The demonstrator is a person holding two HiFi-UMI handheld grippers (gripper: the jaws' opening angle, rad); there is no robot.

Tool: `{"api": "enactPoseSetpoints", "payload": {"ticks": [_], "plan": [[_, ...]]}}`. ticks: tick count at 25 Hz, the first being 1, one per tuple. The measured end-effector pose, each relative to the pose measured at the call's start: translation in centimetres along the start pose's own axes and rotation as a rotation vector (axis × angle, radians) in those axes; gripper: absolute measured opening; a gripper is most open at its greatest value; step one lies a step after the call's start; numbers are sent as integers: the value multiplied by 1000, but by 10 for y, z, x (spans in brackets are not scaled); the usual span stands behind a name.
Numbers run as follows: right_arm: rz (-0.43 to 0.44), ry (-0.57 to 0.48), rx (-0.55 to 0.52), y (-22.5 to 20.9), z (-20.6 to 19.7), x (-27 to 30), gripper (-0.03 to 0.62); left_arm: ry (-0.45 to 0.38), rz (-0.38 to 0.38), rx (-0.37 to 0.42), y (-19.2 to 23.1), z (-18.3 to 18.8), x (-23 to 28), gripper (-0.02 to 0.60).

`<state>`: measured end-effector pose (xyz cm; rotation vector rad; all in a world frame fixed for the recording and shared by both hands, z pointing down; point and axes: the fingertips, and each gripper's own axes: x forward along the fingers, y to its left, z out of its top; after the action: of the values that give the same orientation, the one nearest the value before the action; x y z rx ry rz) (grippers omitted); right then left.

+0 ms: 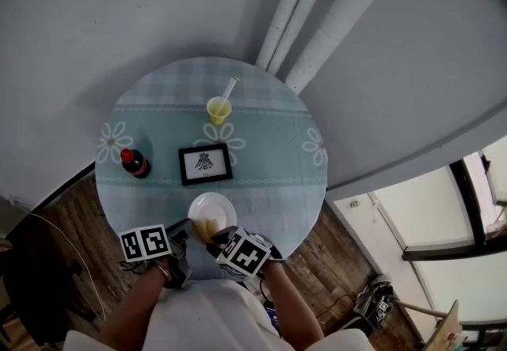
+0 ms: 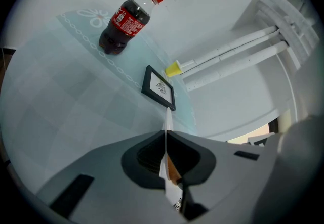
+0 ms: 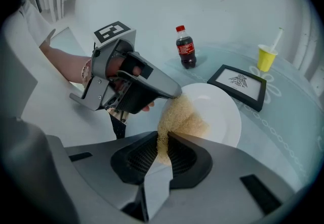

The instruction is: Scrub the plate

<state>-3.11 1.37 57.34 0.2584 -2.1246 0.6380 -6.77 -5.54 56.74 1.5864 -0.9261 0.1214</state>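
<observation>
Plate [image 1: 217,204], at the table's [image 1: 261,153] near edge, is clamped by its rim in the left gripper [image 3: 173,94], and the right gripper [image 3: 163,143] pinches a tan sponge [image 3: 183,117] on it: scrubbing seems in hand, and next it calls for strokes over the bare part.

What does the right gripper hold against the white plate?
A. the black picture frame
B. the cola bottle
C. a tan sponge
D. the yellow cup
C: the right gripper is shut on the tan sponge, which lies on the plate.
</observation>
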Motion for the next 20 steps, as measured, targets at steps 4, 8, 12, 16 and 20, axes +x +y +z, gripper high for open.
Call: {"api": "enactPoseSetpoints", "payload": {"ticks": [4,8,12,16,20], "plan": [[6,14,2,4,-7,-1,64,-4,2,-11,2,-2,-1,17],[-1,17,10,5,-13,-2,64,-7,5,-10,1,-1,0,17],[-3,24,23,7,-19,-4,64,-9,7,-18,2,-3,-1,17],[-12,27,40,6,-26,-4,64,-8,10,-19,3,-3,-1,17],[-35,48,55,4,-37,-3,64,-2,27,-19,6,-4,-1,17]]}}
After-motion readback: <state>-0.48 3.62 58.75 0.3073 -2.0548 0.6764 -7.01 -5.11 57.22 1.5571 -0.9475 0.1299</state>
